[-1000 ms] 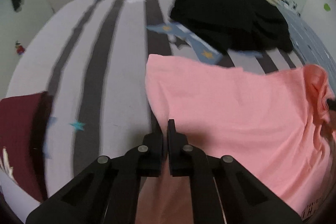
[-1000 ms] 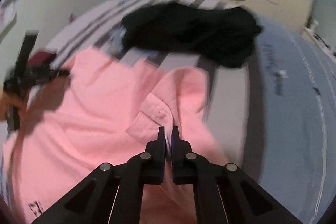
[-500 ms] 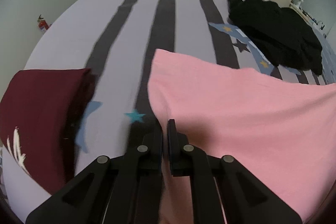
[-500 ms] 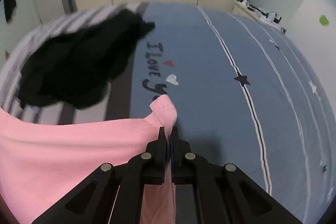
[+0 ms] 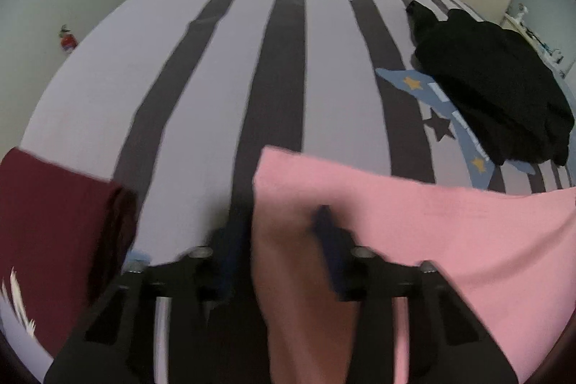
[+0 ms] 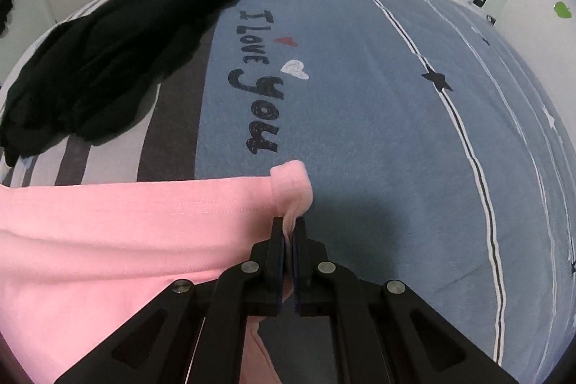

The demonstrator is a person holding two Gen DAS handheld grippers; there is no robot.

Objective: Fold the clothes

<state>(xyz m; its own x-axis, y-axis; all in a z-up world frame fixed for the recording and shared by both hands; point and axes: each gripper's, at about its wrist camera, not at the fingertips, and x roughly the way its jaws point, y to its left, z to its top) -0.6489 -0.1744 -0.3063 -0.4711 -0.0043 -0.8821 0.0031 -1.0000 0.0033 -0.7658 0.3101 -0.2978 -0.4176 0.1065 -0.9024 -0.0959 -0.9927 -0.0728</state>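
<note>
Left gripper (image 5: 280, 225): jaws spread wide, pink shirt (image 5: 414, 240) edge loose between them.
Right gripper (image 6: 288, 236): clamped on shirt corner.
Black clothes (image 6: 108, 60): beyond shirt.

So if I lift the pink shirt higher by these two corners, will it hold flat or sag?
Likely sag: the pink shirt bunches into soft folds where the right gripper pinches it. It looks thin and light, draping loosely between the left gripper's spread fingers. It probably won't slide much on the bedspread.
</note>
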